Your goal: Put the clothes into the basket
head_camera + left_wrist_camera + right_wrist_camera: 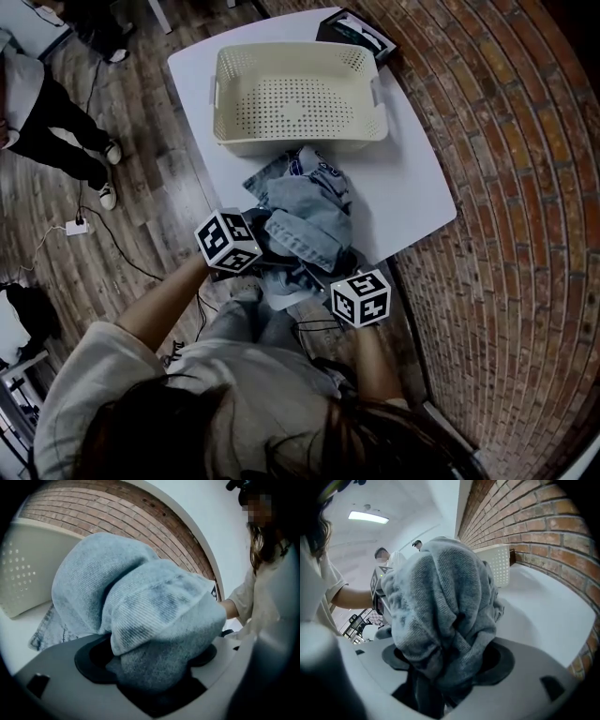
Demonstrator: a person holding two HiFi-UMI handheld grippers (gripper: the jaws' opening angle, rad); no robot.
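Where the wooden floor (141,216) meets the brick wall (506,187), a white table (412,178) stands close against the bricks. A cream basket (300,141) with holed walls and bottom sits on the far part of the table. The denim clothes (309,220) lie in a rumpled heap on the table just in front of the basket's near wall, outside it, and reach to the near edge where the person stands. The left gripper (262,248) has its jaws closed on a thick fold of the denim at the heap's near left side, and the cloth bulges out over the jaws in the left gripper view. The right gripper (328,281) grips another bunch of the same denim at the near right side, the cloth wadded between its jaws. A small dark box (356,30) lies on the table's far corner, behind the basket
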